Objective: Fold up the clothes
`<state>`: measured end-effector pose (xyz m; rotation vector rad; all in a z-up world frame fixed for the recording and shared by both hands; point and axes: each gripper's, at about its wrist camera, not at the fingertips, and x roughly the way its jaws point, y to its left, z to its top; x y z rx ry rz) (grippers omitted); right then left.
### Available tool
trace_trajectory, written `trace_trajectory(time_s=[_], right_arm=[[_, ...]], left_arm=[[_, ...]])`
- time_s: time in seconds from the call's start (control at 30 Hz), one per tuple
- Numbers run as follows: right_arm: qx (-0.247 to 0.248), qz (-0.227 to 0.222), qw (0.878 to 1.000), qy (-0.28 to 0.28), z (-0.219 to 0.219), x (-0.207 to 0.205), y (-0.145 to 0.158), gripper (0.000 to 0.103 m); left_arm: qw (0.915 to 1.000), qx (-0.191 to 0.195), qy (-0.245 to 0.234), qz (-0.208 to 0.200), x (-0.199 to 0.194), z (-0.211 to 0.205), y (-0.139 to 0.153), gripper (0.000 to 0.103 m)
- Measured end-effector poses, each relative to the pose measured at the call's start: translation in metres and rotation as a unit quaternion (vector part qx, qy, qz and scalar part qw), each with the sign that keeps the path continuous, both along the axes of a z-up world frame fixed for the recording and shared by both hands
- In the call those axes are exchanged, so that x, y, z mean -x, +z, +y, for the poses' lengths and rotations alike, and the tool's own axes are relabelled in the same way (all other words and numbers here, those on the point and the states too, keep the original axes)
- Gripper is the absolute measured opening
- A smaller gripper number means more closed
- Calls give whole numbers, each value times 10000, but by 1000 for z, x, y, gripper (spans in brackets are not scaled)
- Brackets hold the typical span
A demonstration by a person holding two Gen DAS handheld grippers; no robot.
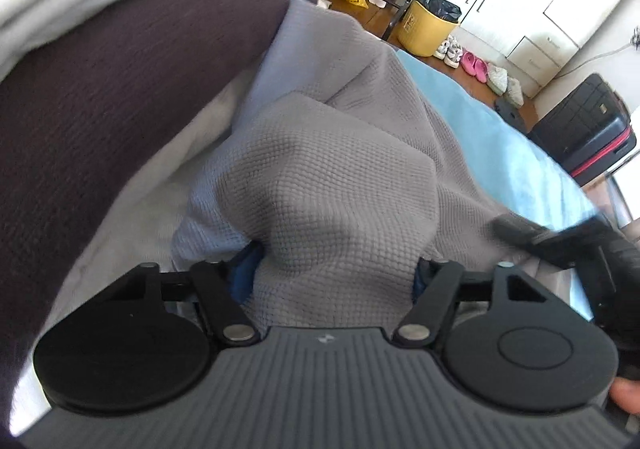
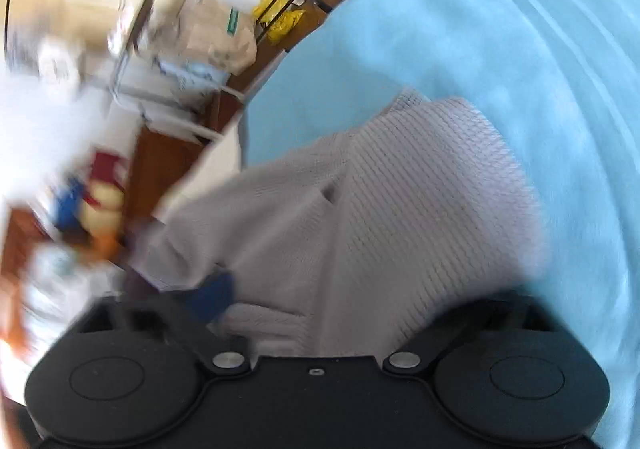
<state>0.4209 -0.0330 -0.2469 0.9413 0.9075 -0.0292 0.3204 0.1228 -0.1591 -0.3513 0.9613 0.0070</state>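
Both the left gripper (image 1: 336, 269) and right gripper (image 2: 320, 313) pinch the soft, limp grey waffle-knit garment (image 1: 332, 177); best gripped at its edges.

The left wrist camera sits just behind its jaws, looking forward and down along them, very close to the grey waffle garment (image 1: 340, 185) bunched between them. Beyond the jaws it faces the yellow bin (image 1: 428, 27). The right wrist camera, equally close behind its jaws, looks down at the same garment (image 2: 400, 209), its picture smeared. Both views share the garment, light blue bed cover (image 2: 500, 49) and bin.
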Motion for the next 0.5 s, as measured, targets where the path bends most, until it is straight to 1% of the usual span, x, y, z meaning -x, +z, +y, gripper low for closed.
trace_trajectory(time_s=[0.03, 0.07, 0.1, 0.17, 0.2, 0.23, 0.3, 0.33, 0.37, 0.43, 0.5], right_arm=[[539, 139, 9983, 160, 6, -5, 4, 44], [880, 110, 9956, 315, 11, -6, 8, 40], [987, 25, 9945, 349, 13, -4, 11, 34], [1100, -143, 9931, 392, 14, 1, 17, 28], [1072, -248, 9931, 411, 13, 6, 21, 27], [969, -370, 9937, 433, 9, 14, 23, 26], [732, -609, 9939, 549, 1, 26, 32, 24], [711, -679, 9934, 587, -1, 31, 38, 24], [713, -740, 9928, 619, -4, 36, 44, 23], [511, -860, 9934, 567, -14, 49, 53, 23], [-79, -984, 9943, 409, -36, 66, 57, 22]], left_arm=[[9999, -148, -36, -56, -4, -5, -1, 62], [9995, -283, -74, -113, -7, -11, -2, 60], [9995, -174, -155, -201, -8, -15, 2, 58], [9988, 45, -316, -377, -10, -23, 9, 56], [9980, 169, -401, -468, -11, -27, 13, 56], [9947, 572, -586, -626, -9, -26, 18, 56], [9857, 1146, -915, -830, -6, -27, 23, 56], [9811, 1346, -1077, -881, -5, -31, 26, 55], [9758, 1543, -1240, -931, -4, -35, 29, 53], [9632, 1859, -1626, -1061, 4, -46, 38, 52], [9507, 1944, -2080, -1226, 17, -61, 50, 51]])
